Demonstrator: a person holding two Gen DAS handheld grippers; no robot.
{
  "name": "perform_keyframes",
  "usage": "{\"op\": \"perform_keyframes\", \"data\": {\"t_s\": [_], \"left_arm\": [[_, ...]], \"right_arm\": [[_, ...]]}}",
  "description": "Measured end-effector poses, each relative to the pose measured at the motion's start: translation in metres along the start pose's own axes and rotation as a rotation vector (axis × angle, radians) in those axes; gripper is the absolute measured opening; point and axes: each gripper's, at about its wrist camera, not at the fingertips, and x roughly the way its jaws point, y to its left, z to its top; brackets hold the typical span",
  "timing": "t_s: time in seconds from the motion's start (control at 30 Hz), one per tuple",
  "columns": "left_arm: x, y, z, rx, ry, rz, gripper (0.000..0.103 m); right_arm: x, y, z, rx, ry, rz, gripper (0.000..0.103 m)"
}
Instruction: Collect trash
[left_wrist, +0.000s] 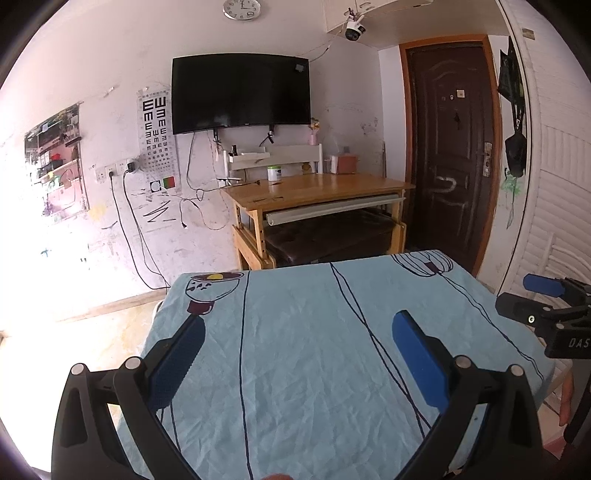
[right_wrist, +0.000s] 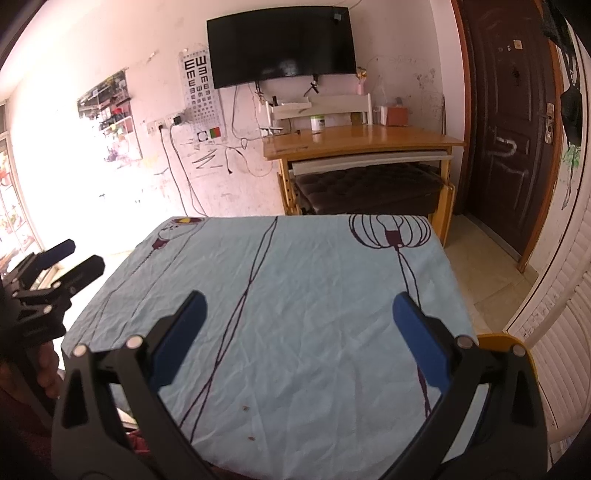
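My left gripper (left_wrist: 299, 332) is open above a table covered with a light blue printed cloth (left_wrist: 303, 350), with nothing between its blue pads. My right gripper (right_wrist: 299, 306) is open too, held over the same cloth (right_wrist: 295, 280) and empty. In the left wrist view the right gripper (left_wrist: 517, 295) shows at the right edge; in the right wrist view the left gripper (right_wrist: 74, 260) shows at the left edge. No trash lies on the cloth except two small dark specks (right_wrist: 245, 408) near the front.
A wooden desk (left_wrist: 317, 188) with a white tub (left_wrist: 274, 172) and a dark bench under it stands beyond the table. A black TV (left_wrist: 240, 92) hangs above it. A dark door (left_wrist: 450, 147) is at the right, and a yellow chair back (right_wrist: 498, 339) at the table's right side.
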Motion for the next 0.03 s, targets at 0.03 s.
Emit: {"op": "perform_keyframes", "data": {"t_s": [0.03], "left_arm": [[0.0008,0.0011,0.0004,-0.004,0.000,0.003,0.096]], "right_arm": [[0.0013,0.0000,0.0006,-0.001,0.002,0.000,0.097]]}}
